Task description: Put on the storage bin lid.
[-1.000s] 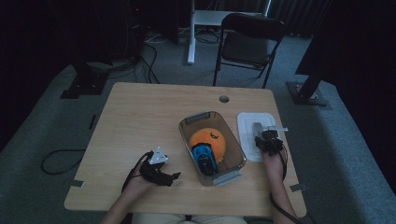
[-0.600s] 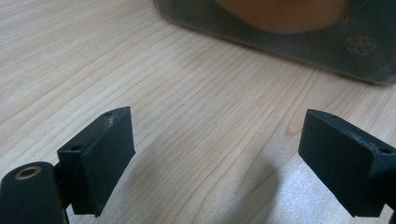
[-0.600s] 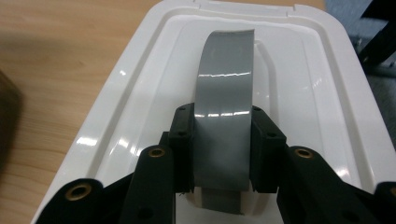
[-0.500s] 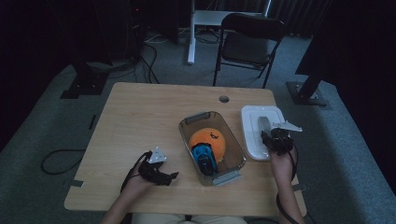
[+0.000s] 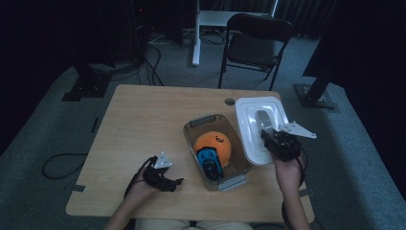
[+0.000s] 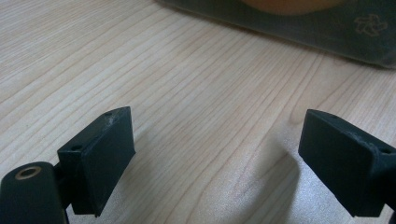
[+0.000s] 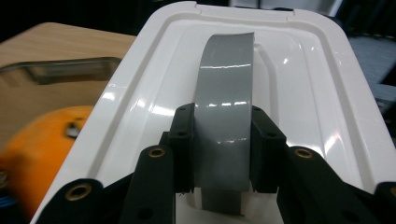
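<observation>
The white lid (image 5: 256, 127) hung tilted above the bench (image 5: 143, 120), at three o'clock of the clear bin (image 5: 218, 153). The right gripper (image 7: 222, 154) had its fingers (image 7: 183, 140) clamped on the lid's grey handle (image 7: 225, 93). At eight o'clock, the left gripper (image 6: 217, 154) rested, fingers wide, holding nothing.

Dim lab or studio — stand bases (image 5: 86, 86), floor cables (image 5: 148, 57), folding chair (image 5: 253, 38).

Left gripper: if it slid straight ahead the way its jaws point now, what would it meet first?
Probably the side wall of the clear container holding the orange ball. The left gripper has open jaws with bare table ahead of them, though the depth is hard to judge.
</observation>
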`<state>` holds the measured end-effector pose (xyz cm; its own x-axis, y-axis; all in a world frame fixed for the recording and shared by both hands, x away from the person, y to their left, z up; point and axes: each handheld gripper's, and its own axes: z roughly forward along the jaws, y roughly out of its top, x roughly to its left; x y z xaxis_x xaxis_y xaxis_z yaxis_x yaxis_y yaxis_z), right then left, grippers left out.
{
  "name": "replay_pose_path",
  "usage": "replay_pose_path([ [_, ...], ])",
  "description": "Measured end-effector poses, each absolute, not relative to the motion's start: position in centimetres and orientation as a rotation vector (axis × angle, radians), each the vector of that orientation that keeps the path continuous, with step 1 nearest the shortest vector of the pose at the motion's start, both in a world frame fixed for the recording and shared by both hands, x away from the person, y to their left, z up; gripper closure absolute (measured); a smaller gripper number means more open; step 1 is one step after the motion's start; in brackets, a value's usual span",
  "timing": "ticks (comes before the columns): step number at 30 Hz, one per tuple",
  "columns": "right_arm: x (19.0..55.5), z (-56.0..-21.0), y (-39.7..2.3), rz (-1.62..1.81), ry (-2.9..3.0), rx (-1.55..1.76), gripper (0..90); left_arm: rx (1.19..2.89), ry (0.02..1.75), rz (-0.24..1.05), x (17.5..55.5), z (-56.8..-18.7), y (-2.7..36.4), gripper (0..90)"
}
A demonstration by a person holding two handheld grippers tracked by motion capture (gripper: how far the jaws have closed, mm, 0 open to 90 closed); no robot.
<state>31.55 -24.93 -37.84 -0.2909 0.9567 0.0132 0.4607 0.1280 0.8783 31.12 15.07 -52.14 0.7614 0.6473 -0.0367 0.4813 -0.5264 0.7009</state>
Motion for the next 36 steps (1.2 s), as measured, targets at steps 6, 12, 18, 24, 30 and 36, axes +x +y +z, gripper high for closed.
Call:
replay_pose_path([
  [6, 30.8, -37.4, -22.1, 1.143, 1.911, 1.310, 67.1, 2.231, 0.835, 0.304, 31.1, -52.1, 15.0, 11.3],
  [12, 30.5, -37.5, -19.3, 1.168, 1.988, 1.259, 67.1, 2.237, 0.829, 0.308, 31.0, -52.1, 15.0, 11.3],
  [18, 30.2, -37.8, -16.8, 1.201, 2.062, 1.231, 67.1, 2.234, 0.832, 0.312, 31.0, -51.9, 15.2, 11.3],
  [24, 29.9, -38.1, -15.1, 1.200, 2.109, 1.211, 67.1, 2.230, 0.830, 0.314, 30.9, -51.8, 15.3, 11.3],
  [30, 29.9, -38.8, -13.8, 1.189, 2.145, 1.212, 67.1, 2.231, 0.836, 0.316, 30.9, -51.9, 15.2, 11.3],
  [36, 30.0, -39.3, -13.3, 1.174, 2.164, 1.217, 67.1, 2.239, 0.830, 0.315, 30.8, -52.0, 15.2, 11.3],
])
